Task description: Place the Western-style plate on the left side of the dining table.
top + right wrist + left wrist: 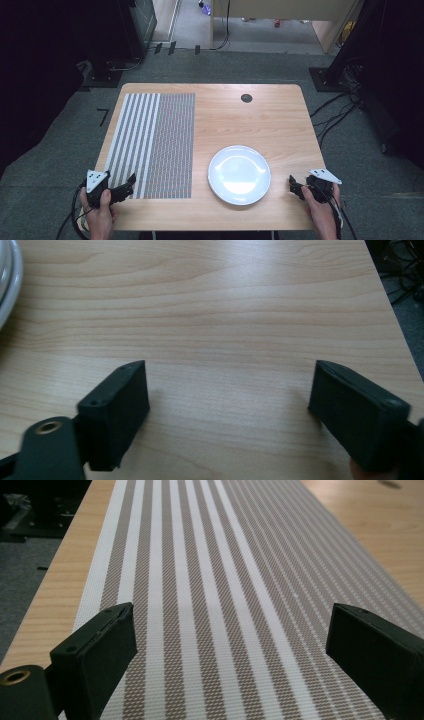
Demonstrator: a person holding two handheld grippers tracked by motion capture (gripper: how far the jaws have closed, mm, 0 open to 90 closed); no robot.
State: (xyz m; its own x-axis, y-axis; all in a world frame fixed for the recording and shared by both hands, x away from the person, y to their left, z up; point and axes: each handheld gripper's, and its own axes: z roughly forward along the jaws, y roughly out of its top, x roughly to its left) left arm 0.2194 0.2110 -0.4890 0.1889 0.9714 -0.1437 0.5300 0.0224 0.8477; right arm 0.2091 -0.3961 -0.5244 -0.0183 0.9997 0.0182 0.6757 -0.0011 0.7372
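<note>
A striped placemat [152, 145] lies flat on the left half of the wooden table [235, 115], brown and white stripes running away from me. My left gripper [127, 183] rests at the mat's near left corner, open, its jaws spread wide over the stripes [225, 630] with nothing between them. A white round plate [239, 174] sits on the bare wood right of the mat, empty. My right gripper [294, 186] hovers at the table's near right edge, just right of the plate, open over bare wood [230, 390]; the plate rim [7, 285] shows at the far left of the right gripper view.
A dark round cable hole [246, 98] sits near the table's far edge. Grey carpet [60, 135] surrounds the table, with cables [340, 115] on the right and dark equipment stands at the back left.
</note>
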